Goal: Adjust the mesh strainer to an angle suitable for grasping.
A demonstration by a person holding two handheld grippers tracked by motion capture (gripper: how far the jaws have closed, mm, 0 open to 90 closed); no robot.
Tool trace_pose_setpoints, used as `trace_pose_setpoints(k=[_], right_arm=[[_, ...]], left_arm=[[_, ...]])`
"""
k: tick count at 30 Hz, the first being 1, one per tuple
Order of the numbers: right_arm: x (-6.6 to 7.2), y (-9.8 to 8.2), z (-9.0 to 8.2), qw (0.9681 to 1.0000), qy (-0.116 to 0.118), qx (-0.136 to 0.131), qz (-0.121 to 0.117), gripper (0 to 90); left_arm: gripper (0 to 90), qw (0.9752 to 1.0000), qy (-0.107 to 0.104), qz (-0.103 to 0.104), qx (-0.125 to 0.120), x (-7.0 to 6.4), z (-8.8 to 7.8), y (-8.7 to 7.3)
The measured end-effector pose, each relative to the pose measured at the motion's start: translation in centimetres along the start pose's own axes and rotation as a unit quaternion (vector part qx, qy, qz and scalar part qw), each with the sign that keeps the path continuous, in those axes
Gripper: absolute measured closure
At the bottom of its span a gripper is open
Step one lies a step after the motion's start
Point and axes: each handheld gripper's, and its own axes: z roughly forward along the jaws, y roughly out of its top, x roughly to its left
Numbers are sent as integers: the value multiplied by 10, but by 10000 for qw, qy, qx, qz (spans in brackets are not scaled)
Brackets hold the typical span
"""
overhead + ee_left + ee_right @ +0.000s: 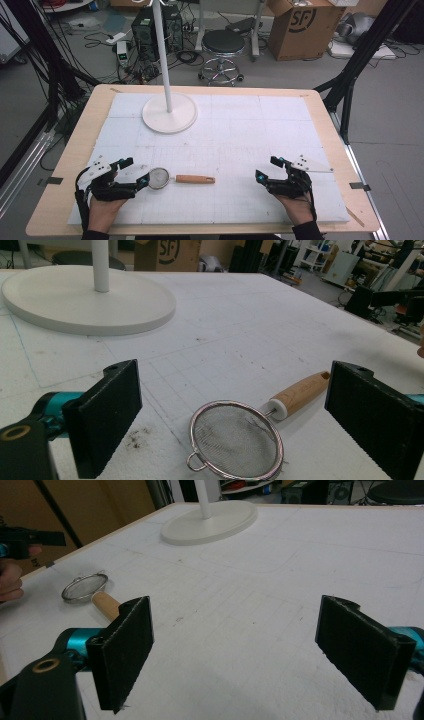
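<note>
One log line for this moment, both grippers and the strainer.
left gripper: open, at strainer bowel end | right gripper: open, apart | strainer: flat on table

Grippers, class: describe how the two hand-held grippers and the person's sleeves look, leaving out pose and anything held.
The left gripper and right gripper are black frames with flat, rectangular, finely textured black jaws, teal joints and a brass-coloured ring by the hinge. Each carries a grey three-cornered plate on top and trails a black cable. The sleeves are dark.
</note>
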Motion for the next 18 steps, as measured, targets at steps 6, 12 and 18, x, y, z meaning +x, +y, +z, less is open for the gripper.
trace_pose_setpoints(k=[6, 12, 18], right_arm=[[4, 2, 4, 9999, 111, -6, 6, 149], [12, 6, 14, 9990, 405, 143, 107, 329], [26, 8, 36, 9951, 750, 646, 19, 576]], left_arm=[[86, 10000, -2, 2, 18, 0, 0, -1], [86, 10000, -8, -12, 41, 0, 0, -2], [86, 10000, -17, 12, 44, -1, -1, -2]])
